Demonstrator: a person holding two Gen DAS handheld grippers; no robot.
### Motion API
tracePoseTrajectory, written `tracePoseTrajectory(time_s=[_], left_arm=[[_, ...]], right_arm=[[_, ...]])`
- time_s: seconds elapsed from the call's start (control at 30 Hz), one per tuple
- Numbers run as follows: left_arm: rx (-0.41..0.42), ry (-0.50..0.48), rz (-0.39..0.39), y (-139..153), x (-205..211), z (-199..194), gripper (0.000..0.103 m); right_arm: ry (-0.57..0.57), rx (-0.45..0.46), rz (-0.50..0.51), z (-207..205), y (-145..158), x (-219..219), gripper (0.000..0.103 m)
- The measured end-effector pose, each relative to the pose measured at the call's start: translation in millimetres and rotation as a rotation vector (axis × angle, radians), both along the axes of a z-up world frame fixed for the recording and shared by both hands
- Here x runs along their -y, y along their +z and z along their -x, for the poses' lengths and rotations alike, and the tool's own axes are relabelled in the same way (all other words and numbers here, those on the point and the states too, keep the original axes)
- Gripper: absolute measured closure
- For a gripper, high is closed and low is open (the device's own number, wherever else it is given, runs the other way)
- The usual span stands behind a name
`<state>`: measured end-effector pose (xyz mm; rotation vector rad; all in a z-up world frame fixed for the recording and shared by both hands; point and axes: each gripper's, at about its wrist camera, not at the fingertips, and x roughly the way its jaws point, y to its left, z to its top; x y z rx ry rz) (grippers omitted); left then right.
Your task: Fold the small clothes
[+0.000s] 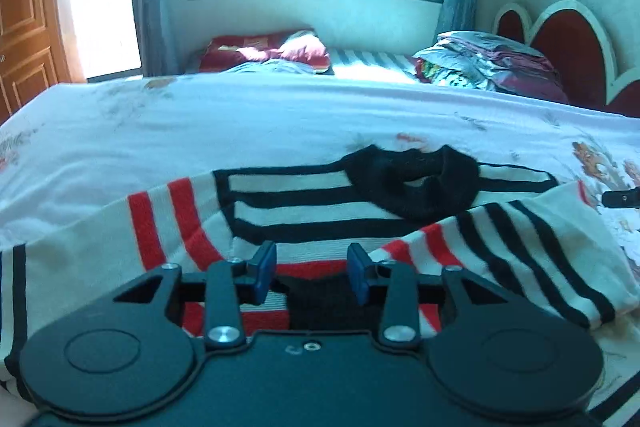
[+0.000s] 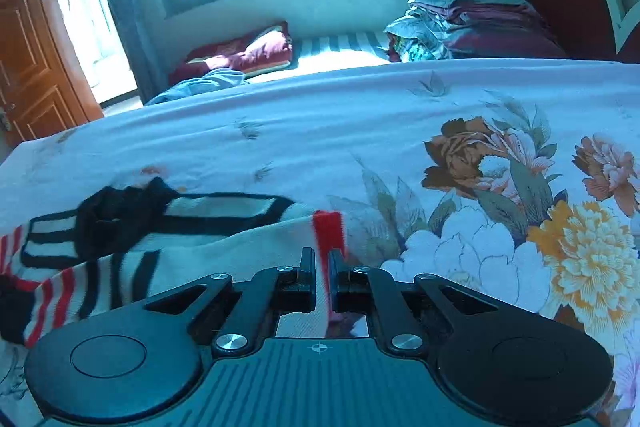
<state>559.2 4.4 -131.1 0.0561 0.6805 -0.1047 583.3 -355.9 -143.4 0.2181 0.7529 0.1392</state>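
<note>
L gripper: bottom centre, we see jaws spread, nothing pinched, sweater beneath.
R gripper: jaws pinching sweater's red-edged cuff.
Sweater: striped, black collar, mid-frame, on floral bed.

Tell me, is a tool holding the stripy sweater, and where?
Yes: the right tool pinches the sweater at its red cuff. The left tool is open, holding nothing.

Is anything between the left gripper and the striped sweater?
Nothing visible. The left gripper hangs open just over the sweater, with only striped fabric below its jaws. The right gripper is shut on the sweater's red cuff.
</note>
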Motion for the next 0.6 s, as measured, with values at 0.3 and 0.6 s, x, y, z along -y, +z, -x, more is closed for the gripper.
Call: tracePoseTrajectory(time_s=[0.3,0.6], left_arm=[[-0.137,-0.144,0.031,-43,42,-4,0.056],[-0.114,-0.111,0.019,-41,13,11,0.053]], right_arm=[[0.054,-0.063,0.113,59,-17,-43,0.096],[0.097,-0.11,0.145,84,-21,-60,0.096]])
